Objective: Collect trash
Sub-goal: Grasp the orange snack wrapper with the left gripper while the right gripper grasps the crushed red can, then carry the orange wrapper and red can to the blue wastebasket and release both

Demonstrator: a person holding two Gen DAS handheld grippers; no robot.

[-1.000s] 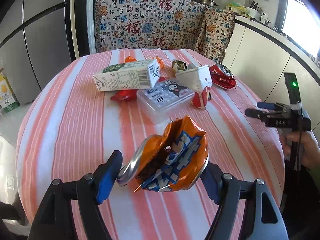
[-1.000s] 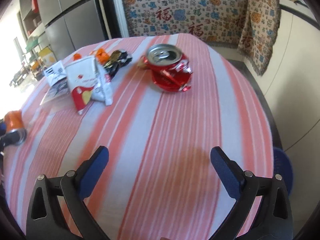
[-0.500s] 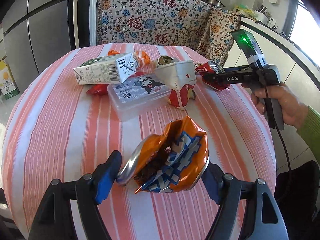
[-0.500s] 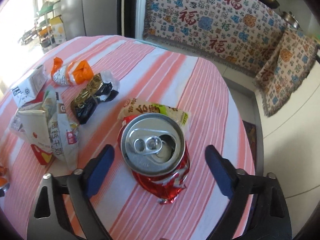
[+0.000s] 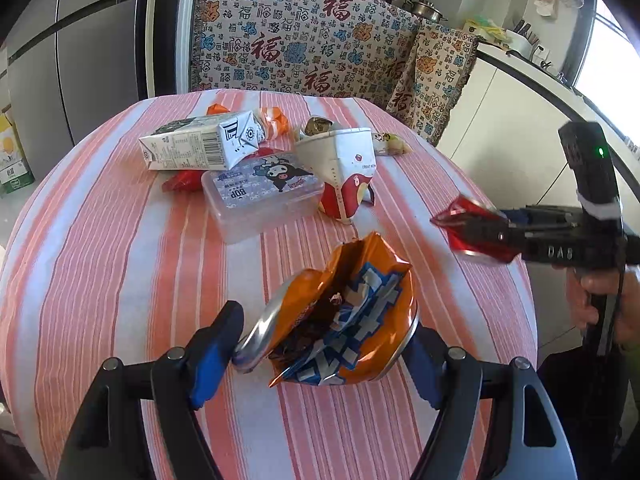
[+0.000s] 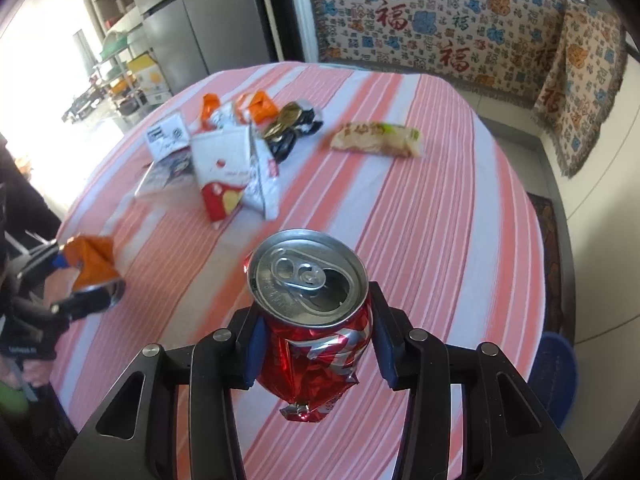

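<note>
My left gripper (image 5: 320, 344) is shut on a crushed orange and blue can (image 5: 344, 320) and holds it above the striped table (image 5: 100, 260). My right gripper (image 6: 316, 344) is shut on a crushed red can (image 6: 316, 344), lifted off the table; this red can (image 5: 472, 228) also shows in the left wrist view at the right. On the table lie a milk carton (image 5: 200, 144), a clear plastic box (image 5: 260, 196), a white and red paper carton (image 5: 348, 168), orange wrappers (image 6: 256, 108) and a snack wrapper (image 6: 376, 138).
A blue bin (image 6: 556, 376) stands on the floor beyond the table's right edge. A patterned cloth (image 5: 300, 44) hangs behind the table. A grey fridge (image 5: 80, 40) is at the back left, a white counter (image 5: 520, 120) at the right.
My right gripper closed on the red can and lifted it off the table, toward the near right. The left gripper keeps holding the orange can.
</note>
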